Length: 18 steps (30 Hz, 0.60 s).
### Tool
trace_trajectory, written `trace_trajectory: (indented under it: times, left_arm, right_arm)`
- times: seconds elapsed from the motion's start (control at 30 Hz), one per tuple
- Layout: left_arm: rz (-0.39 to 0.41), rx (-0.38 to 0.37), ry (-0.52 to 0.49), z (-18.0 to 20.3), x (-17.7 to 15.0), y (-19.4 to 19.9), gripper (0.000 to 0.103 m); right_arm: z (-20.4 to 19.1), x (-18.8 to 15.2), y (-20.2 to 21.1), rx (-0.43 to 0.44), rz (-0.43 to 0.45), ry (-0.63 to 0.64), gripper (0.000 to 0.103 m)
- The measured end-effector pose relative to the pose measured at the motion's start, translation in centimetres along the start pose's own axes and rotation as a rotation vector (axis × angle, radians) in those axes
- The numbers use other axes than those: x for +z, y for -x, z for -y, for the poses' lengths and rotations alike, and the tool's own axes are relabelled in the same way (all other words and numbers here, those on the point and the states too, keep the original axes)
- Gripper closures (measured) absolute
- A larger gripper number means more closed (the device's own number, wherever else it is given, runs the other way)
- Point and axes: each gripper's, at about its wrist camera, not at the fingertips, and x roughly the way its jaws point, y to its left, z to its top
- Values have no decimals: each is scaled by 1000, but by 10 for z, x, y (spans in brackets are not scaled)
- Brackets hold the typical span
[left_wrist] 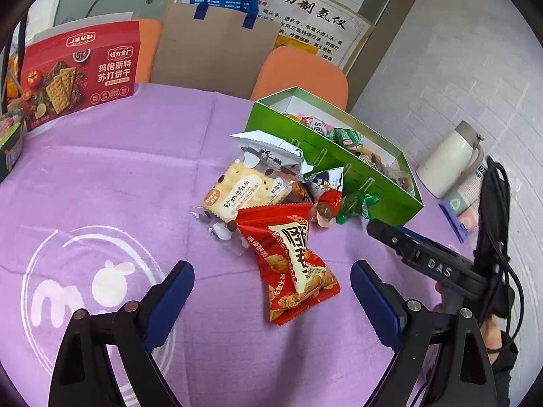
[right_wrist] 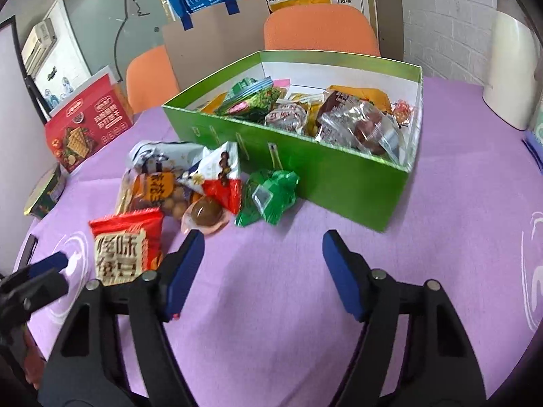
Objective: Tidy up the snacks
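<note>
A green box (right_wrist: 339,173) (left_wrist: 305,135) holding several wrapped snacks stands on the purple tablecloth. Loose snacks lie in a pile before it: a red chip packet (left_wrist: 292,257) (right_wrist: 125,247), a cracker packet (left_wrist: 237,190), a green candy packet (right_wrist: 271,193) (left_wrist: 356,203), a round brown sweet (right_wrist: 205,215). My left gripper (left_wrist: 271,291) is open, its fingers either side of the red packet's lower end without touching it. My right gripper (right_wrist: 263,261) is open over bare cloth, just in front of the green candy and the box. The right gripper's body (left_wrist: 424,257) shows in the left wrist view.
A red cracker box (left_wrist: 81,71) (right_wrist: 88,122) stands at the far left. A white jug (left_wrist: 451,159) and paper cups (left_wrist: 465,200) sit right of the green box. Orange chairs (right_wrist: 322,27) and a brown paper bag (left_wrist: 217,51) are behind the table. A dark tin (right_wrist: 47,193) lies at left.
</note>
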Motion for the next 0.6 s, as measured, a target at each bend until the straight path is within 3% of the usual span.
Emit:
trace_trajectory:
  times: [0.2, 0.27, 0.6]
  left_arm:
    - [-24, -10, -26, 0, -1, -7, 21]
    - [-41, -14, -14, -2, -1, -11, 24]
    - [-60, -15, -11, 2, 1, -24, 27]
  right_arm:
    - [4, 21, -30, -3, -22, -51, 43]
    - [9, 20, -39, 3, -41, -71, 65]
    - [22, -17, 9, 51, -25, -51, 68]
